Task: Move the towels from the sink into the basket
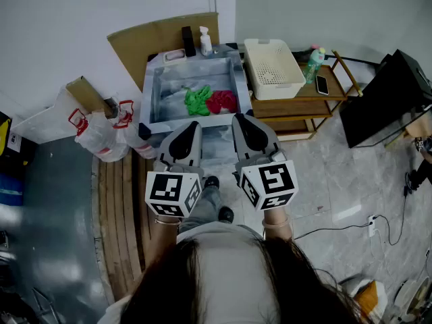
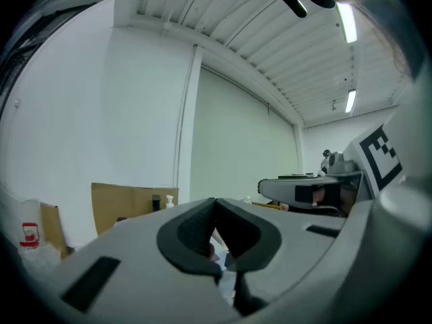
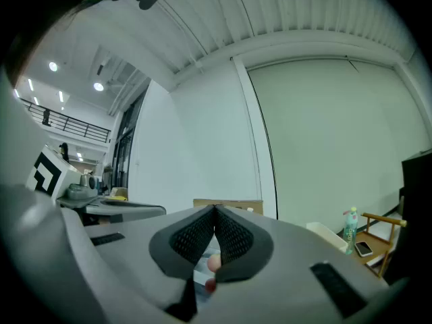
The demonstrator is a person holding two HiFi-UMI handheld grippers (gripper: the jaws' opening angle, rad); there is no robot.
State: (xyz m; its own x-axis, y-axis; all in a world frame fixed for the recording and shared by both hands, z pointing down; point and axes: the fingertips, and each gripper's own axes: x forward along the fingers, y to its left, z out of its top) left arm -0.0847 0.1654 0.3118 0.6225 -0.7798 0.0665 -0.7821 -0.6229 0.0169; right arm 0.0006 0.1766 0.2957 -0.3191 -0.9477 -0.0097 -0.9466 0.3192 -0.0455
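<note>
— How did the grippers look?
— The left gripper (image 1: 191,124) and right gripper (image 1: 239,119) were grey shells with black textured jaws, each bearing a black-and-white marker cube (image 1: 174,193).
— And the person?
— Pale top (image 1: 223,238), dark shoes (image 1: 226,214).

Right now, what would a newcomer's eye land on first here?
A green towel and a red towel lie side by side in the metal sink, top centre of the head view. Just right of it, a white basket sits empty on a wooden shelf. Nearer the person, the left gripper and right gripper are held level, jaws shut on nothing.
</note>
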